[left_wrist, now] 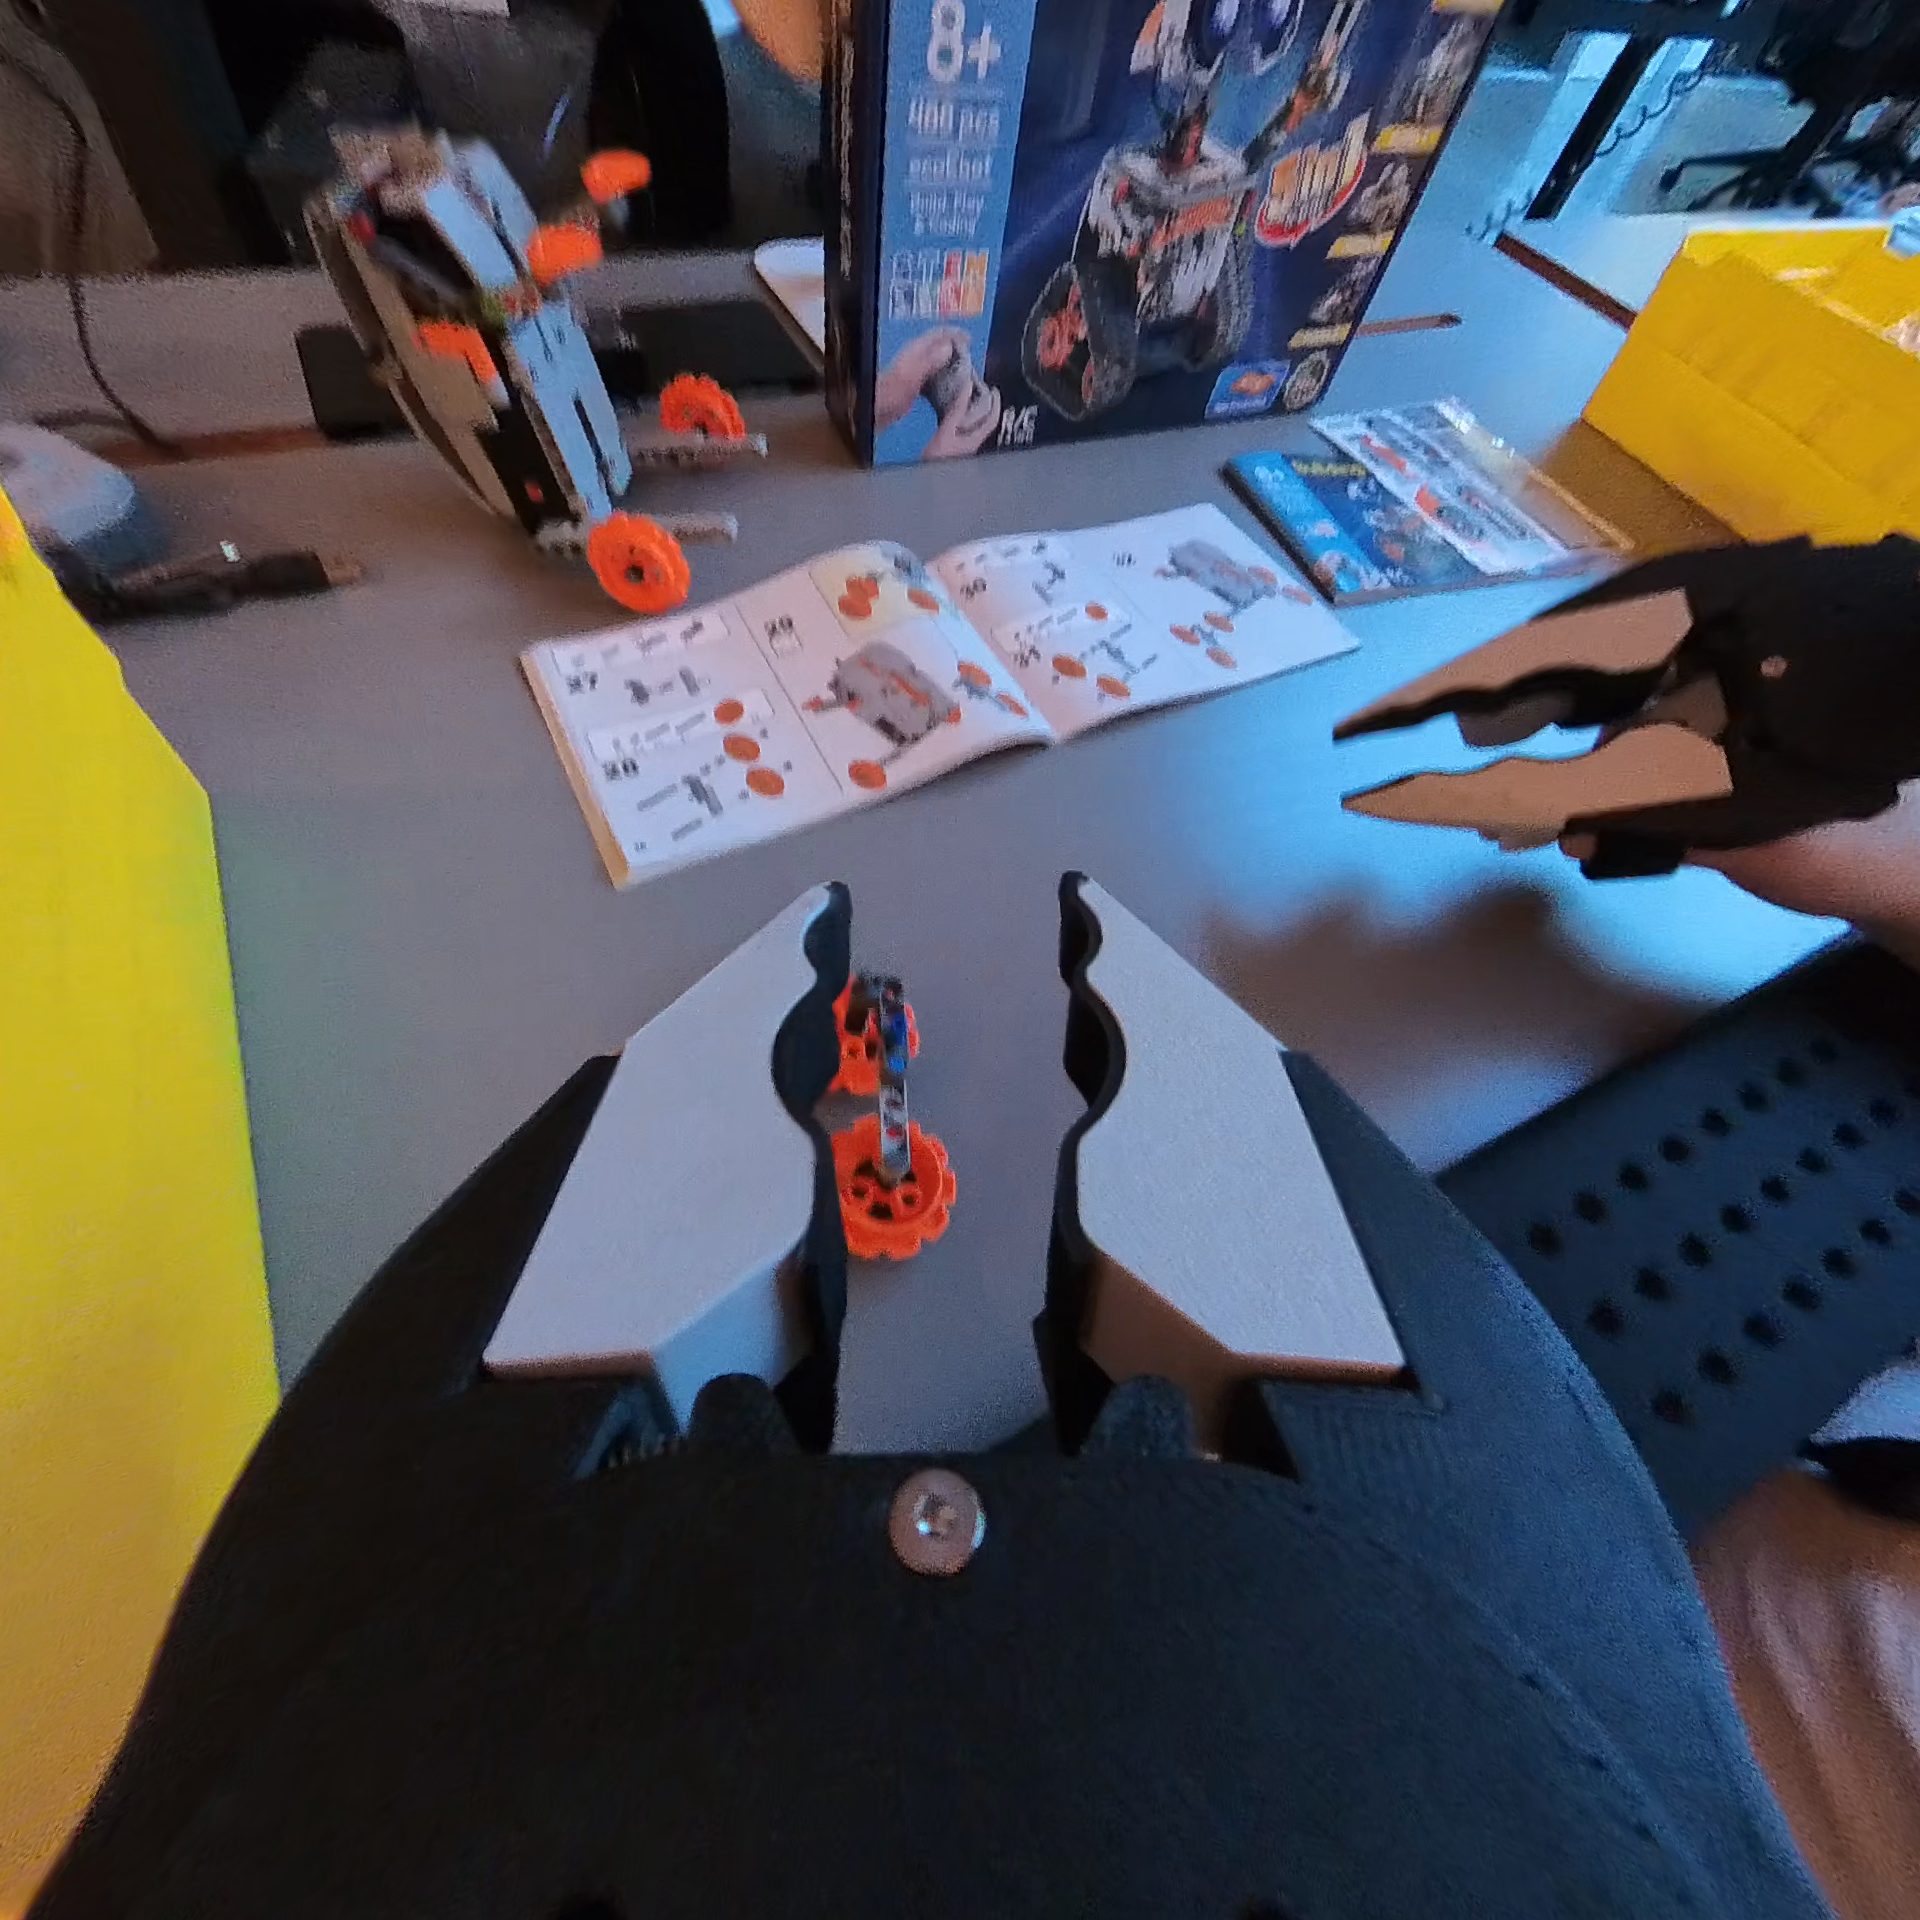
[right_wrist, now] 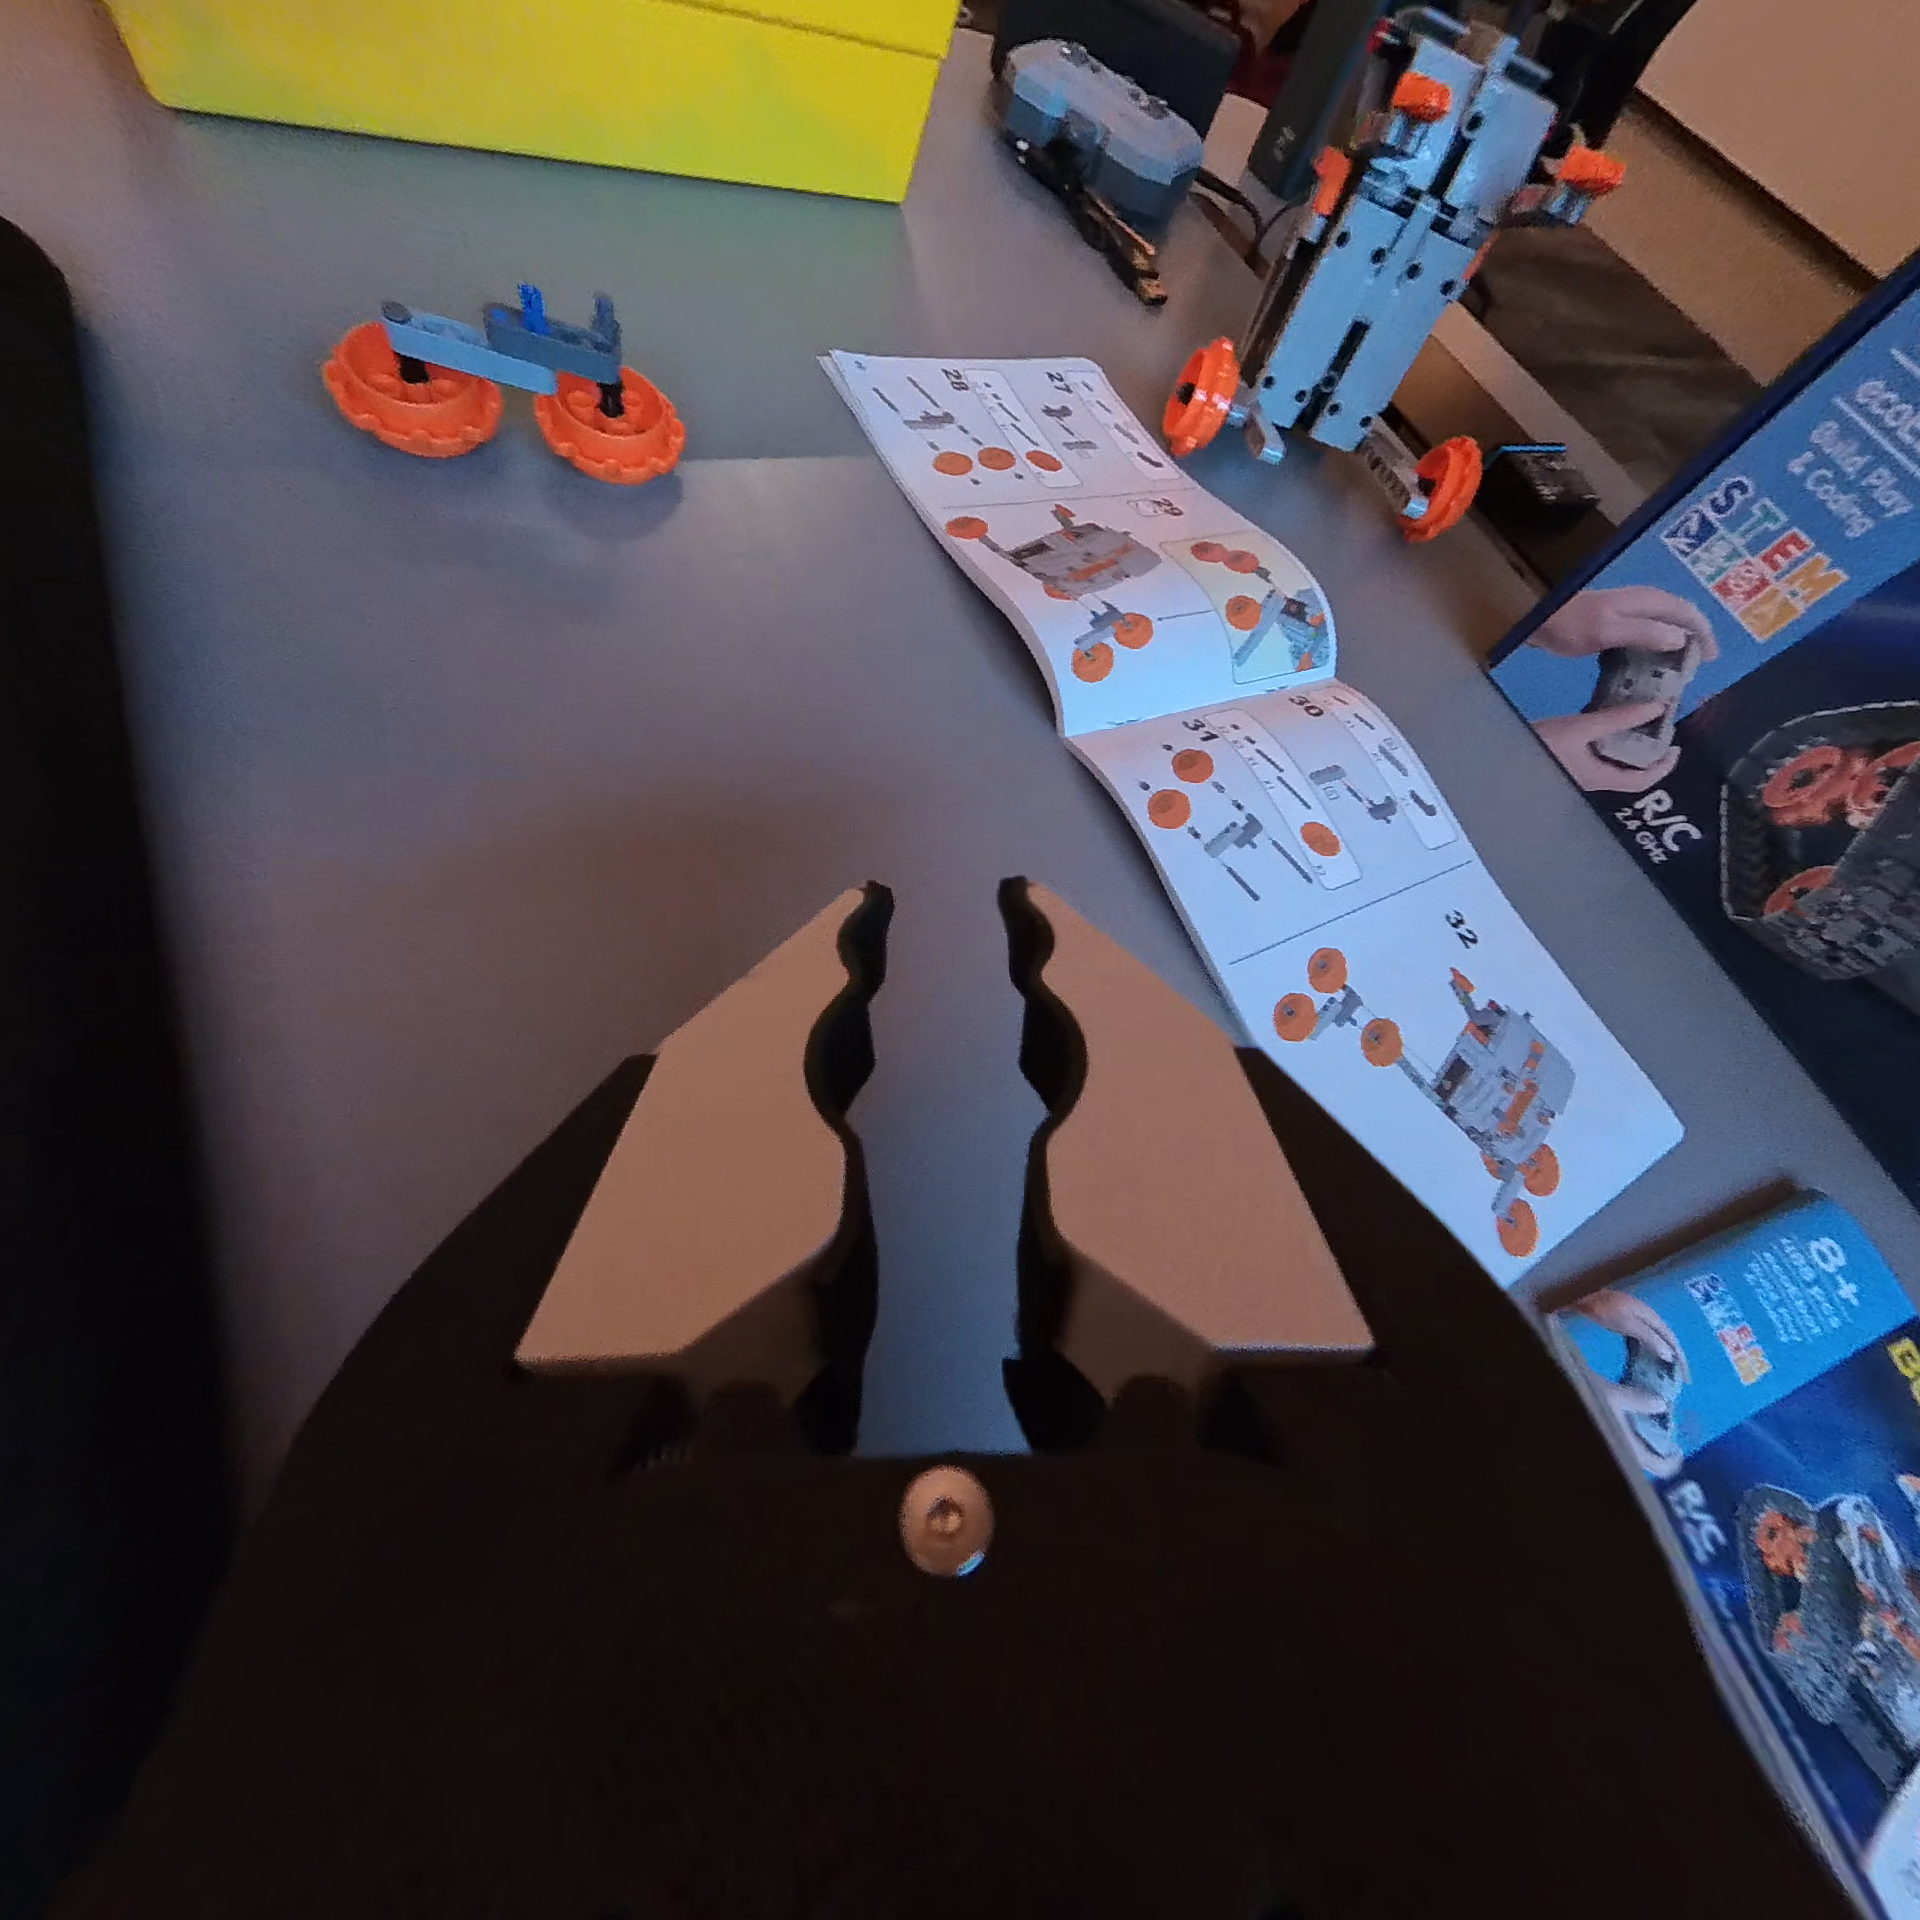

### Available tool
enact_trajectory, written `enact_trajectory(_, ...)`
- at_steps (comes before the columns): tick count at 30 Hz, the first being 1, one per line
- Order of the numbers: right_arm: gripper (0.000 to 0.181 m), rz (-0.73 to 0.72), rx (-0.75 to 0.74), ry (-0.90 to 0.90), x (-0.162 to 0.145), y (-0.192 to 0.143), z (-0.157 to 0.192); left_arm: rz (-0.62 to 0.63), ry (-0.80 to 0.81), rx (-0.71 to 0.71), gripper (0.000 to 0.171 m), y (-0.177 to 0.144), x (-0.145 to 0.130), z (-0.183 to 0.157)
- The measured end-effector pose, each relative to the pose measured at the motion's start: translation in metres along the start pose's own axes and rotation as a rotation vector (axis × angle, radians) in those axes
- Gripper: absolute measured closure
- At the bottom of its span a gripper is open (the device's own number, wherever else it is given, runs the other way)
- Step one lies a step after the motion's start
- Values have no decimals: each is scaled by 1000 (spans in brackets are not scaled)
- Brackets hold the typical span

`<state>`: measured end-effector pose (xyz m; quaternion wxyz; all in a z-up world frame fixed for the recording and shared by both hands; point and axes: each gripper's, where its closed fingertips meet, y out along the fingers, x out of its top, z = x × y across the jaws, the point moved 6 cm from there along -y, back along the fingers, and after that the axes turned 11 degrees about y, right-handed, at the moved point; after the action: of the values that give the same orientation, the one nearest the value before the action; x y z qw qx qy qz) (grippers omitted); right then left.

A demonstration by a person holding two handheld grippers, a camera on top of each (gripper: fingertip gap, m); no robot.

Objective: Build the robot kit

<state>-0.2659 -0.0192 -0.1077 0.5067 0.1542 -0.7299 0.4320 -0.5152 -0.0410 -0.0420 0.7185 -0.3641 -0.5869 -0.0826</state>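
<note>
A small assembly of two orange wheels joined by a grey beam (left_wrist: 883, 1122) lies on the grey table, between the fingers of my left gripper (left_wrist: 954, 894), close to the left finger. The left gripper is open and holds nothing. The same assembly shows in the right wrist view (right_wrist: 504, 379), far ahead and to the left of my right gripper (right_wrist: 935, 894). The right gripper is open and empty above bare table; it also shows at the right of the left wrist view (left_wrist: 1345, 767). A half-built grey model with orange wheels (left_wrist: 499, 364) (right_wrist: 1361, 281) stands at the back.
An open instruction booklet (left_wrist: 914, 675) (right_wrist: 1247, 748) lies mid-table. A blue toy box (left_wrist: 1122, 218) (right_wrist: 1766, 665) stands behind it, with a second booklet (left_wrist: 1392, 499) (right_wrist: 1766, 1507) beside. Yellow boxes (left_wrist: 104, 987) (left_wrist: 1766, 374) (right_wrist: 540, 83) flank the table. A black perforated chair seat (left_wrist: 1714, 1226) is at the right. My right fingertips sit around 20 centimeters from my left ones.
</note>
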Motion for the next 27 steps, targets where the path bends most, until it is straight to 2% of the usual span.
enact_trajectory(5, 177, 9, 31, 23, 0, -3, 2, -128, -35, 14, 135, 12, 40, 8)
enact_trajectory(8, 181, 10, 48, 61, -1, -2, 0, -286, -71, 13, 135, 15, 92, 18)
enact_trajectory(12, 181, 54, 52, 92, -11, 4, -6, -438, -4, 60, 135, 10, 167, 31)
enact_trajectory(15, 180, 69, 28, 109, -16, 6, -15, -547, -12, 74, 135, 4, 202, 44)
enact_trajectory(17, 176, 66, 15, 141, -18, 6, -21, -570, -39, 62, 134, 5, 207, 55)
enact_trajectory(20, 163, 63, -14, 185, -21, 6, -32, -568, -74, 54, 136, 11, 197, 77)
enact_trajectory(23, 151, -1, -66, 186, -8, 7, -46, -549, -89, 49, 138, 7, 189, 98)
enact_trajectory(25, 132, -51, -49, 182, 28, 13, -57, -598, -105, 57, 140, -3, 189, 107)
enact_trajectory(27, 124, -54, 17, 141, 87, 24, -69, -643, -122, 62, 141, -9, 188, 113)
